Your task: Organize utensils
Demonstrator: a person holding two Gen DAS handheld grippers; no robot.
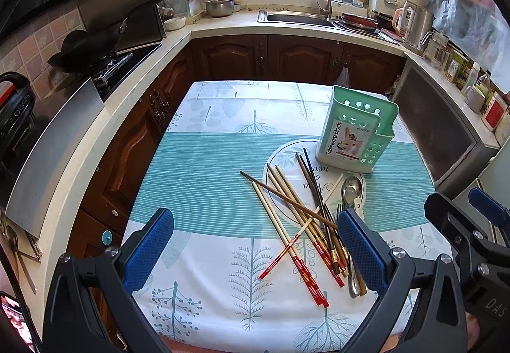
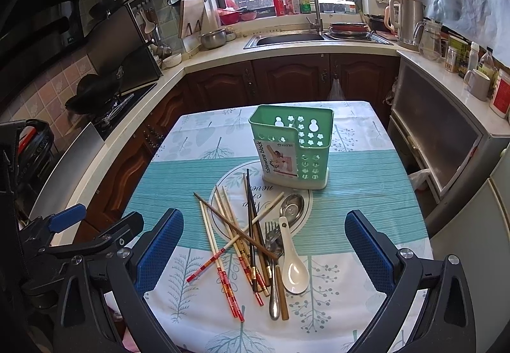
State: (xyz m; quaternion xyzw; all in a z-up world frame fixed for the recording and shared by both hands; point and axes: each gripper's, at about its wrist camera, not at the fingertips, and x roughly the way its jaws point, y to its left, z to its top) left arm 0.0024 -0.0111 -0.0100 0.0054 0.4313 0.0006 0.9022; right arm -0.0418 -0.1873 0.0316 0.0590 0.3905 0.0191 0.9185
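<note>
A green plastic utensil holder (image 1: 357, 133) (image 2: 295, 144) stands upright on the table, empty as far as I can see. In front of it lies a heap of chopsticks (image 1: 296, 219) (image 2: 236, 241), a metal spoon (image 1: 352, 187) (image 2: 291, 206), a fork (image 2: 271, 235) and a white ceramic spoon (image 2: 293, 270). My left gripper (image 1: 255, 248) is open above the near table edge, left of the heap. My right gripper (image 2: 264, 251) is open with the heap between its fingers, held above it. Each gripper shows at the edge of the other's view.
The table wears a white and teal cloth (image 1: 204, 168) (image 2: 366, 200). Wooden cabinets and a counter with a stove and wok (image 1: 89, 53) run along the left. A sink (image 2: 287, 39) is at the back. A grey cabinet (image 2: 440, 142) stands at the right.
</note>
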